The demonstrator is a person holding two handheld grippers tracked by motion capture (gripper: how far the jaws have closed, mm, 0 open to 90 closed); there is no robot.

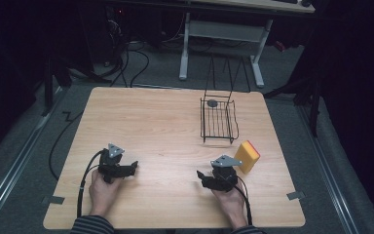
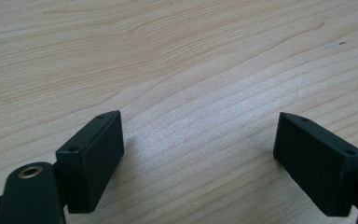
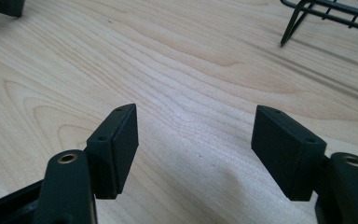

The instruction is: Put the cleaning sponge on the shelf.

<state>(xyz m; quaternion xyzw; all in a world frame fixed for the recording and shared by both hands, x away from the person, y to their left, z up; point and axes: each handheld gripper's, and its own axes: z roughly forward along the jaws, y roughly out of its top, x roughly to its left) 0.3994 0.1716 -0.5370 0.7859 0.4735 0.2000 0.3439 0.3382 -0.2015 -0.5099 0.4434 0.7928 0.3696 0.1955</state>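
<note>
High view is showing the left gripper (image 1: 132,168) and right gripper (image 1: 202,176) resting near the bench's (image 1: 165,126) front edge, fingers spread around nothing. Beyond, the yellow sponge (image 1: 247,156) is lying just beside the right gripper; the wire basket (image 1: 218,121) is standing farther off.

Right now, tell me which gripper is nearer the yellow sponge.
Right. The right gripper sits just left of the yellow sponge; the left gripper is far across the table.
</note>
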